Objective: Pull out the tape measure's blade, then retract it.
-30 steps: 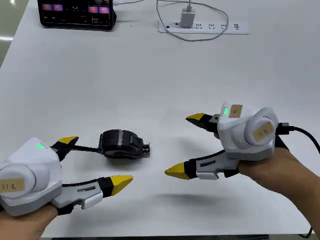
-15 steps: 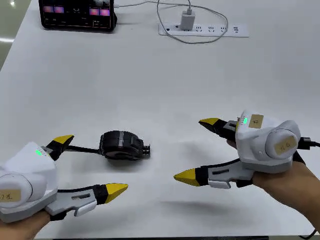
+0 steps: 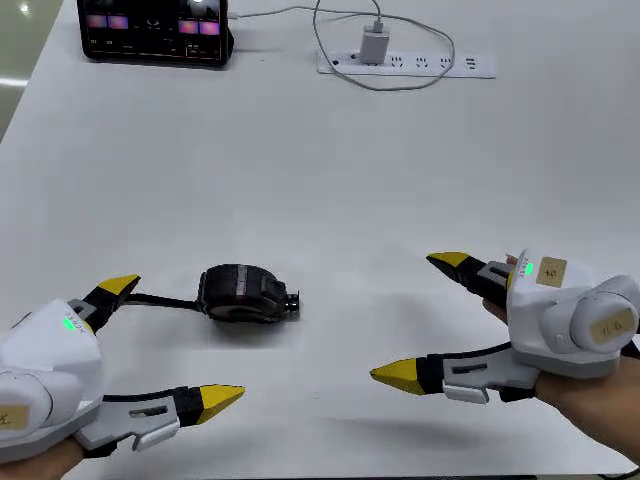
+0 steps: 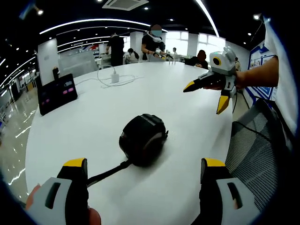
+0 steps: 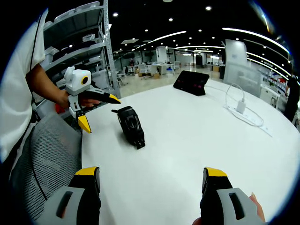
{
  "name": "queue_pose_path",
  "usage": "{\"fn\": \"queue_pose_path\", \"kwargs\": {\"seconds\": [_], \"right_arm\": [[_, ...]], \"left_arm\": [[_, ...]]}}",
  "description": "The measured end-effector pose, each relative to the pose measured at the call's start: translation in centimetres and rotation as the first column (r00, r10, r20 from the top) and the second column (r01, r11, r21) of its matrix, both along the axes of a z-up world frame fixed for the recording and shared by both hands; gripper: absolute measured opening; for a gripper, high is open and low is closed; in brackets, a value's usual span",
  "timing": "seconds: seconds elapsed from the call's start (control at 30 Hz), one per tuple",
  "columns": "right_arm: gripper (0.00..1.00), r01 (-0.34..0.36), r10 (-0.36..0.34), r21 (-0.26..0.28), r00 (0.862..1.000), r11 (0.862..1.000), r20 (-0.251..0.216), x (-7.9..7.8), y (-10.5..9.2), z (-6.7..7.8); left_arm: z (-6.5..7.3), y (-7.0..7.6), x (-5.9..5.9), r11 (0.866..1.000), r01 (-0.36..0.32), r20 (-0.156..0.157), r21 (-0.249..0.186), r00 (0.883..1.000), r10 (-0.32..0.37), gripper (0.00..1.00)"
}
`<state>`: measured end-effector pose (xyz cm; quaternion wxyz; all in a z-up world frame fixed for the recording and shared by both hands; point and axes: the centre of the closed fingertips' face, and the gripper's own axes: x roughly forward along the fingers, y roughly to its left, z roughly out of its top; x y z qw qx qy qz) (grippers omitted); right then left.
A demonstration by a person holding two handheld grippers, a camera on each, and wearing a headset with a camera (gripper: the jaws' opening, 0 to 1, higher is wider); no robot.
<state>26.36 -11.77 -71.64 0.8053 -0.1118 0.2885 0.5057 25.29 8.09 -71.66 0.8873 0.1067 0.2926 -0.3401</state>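
The tape measure (image 3: 243,294) is showing all black, strap (image 3: 165,298) incl., vs. the table (image 3: 300,180), which is looking plain white. The left gripper (image 3: 172,341) & right gripper (image 3: 418,317) are wearing white shells, black jaws w/ yellow tips, each glowing a small green light. The tablet (image 3: 155,28) is showing a black frame w/ pink-purple tiles; the power strip (image 3: 405,62) is looking white.

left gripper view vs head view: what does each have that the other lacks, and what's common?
Left gripper view adds: people at the far end of the table, a mesh chair beside it, ceiling light strips.
Head view adds: the white power strip under the charger, and the green light on the body of the left gripper.
Both: the black tape measure lying on the table, blade not pulled out, strap trailing toward the left gripper; the tablet; the right gripper, jaws open.
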Motion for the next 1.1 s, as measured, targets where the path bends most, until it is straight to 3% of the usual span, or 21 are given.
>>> {"fn": "queue_pose_path", "kwargs": {"seconds": [0.63,1.1], "right_arm": [[0.93,0.063,-0.063,-0.031,0.998,0.998,-0.001,-1.0,-3.6,-1.1],[0.93,0.060,-0.061,-0.057,0.998,0.997,-0.014,-1.6,-4.4,-1.7]], "left_arm": [[-0.1,0.8,-0.2,0.999,0.031,0.014,0.032,0.999,-0.032,0.99],[-0.1,1.3,-0.2,0.999,0.023,0.011,0.038,1.000,-0.023,0.99]]}}
